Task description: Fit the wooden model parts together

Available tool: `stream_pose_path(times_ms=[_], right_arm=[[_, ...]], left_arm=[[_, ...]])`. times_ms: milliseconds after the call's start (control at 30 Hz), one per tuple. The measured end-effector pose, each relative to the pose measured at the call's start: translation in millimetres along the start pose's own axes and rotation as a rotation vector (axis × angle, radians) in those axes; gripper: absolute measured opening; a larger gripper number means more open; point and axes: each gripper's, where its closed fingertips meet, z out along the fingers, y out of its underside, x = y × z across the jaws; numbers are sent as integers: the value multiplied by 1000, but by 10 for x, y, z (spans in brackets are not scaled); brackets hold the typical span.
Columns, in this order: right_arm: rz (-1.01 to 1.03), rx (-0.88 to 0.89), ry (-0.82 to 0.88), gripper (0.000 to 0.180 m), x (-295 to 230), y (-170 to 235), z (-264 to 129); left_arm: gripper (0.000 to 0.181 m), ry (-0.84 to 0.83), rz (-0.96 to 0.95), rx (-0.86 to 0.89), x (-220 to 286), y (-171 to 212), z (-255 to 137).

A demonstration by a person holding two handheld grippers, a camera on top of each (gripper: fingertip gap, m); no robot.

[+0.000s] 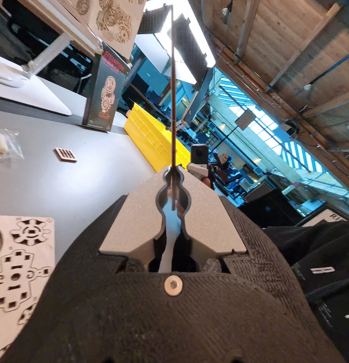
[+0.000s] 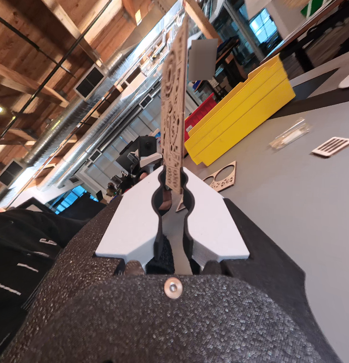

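A thin laser-cut wooden sheet [image 2: 172, 117] with several gear-like cut patterns is held upright above the grey table [image 2: 277, 206]. My right gripper [image 2: 172, 169] is shut on its lower edge. In the left wrist view the sheet [image 1: 173, 98] shows edge-on as a thin dark line, and my left gripper [image 1: 173, 168] is shut on it at the fingertips. Each gripper shows beyond the sheet in the other's view: the right one [image 1: 198, 159] and the left one [image 2: 149, 151]. A small slotted wooden piece [image 1: 66, 154] lies flat on the table, also in the right wrist view [image 2: 332, 149].
Another cut wooden sheet [image 1: 22, 265] lies at the near left. A sheet with round holes [image 2: 220, 179] lies by the yellow bin [image 2: 242, 115], with a red bin [image 2: 199, 112] behind. A small plastic bag [image 1: 4, 143] and the model's dark box [image 1: 104, 94] are farther back. Some 8 cm of space lies between my two pairs of fingers.
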Motion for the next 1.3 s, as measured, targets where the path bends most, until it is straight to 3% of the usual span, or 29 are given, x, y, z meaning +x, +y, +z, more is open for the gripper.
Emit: stream_pose_path(times_ms=[367,500,733,1033,1133,1200,1300], right_arm=[[-51,31,69,16,56,-95,-75],[-72,25,81,16,48,-94,-83],[-63,34,85,15,60,-117,-116],[-42,30,79,15,96,-92,-121],[-53,26,77,15,89,-83,-119],[-75,21,82,15,87,-88,-126],[-78,29,88,15,98,-105,-143]], left_arm=[[1,-158,18,61,-364,-256,-277],[1,-215,-11,-61,-455,-216,-411],[1,-336,-11,-191,-568,-319,-1035],[4,-460,-173,-249,-876,10,-1737],[35,-525,-66,-388,-920,155,-1850],[40,-643,118,-472,-1001,78,-2000],[44,-775,339,-492,-1026,-351,-2174]])
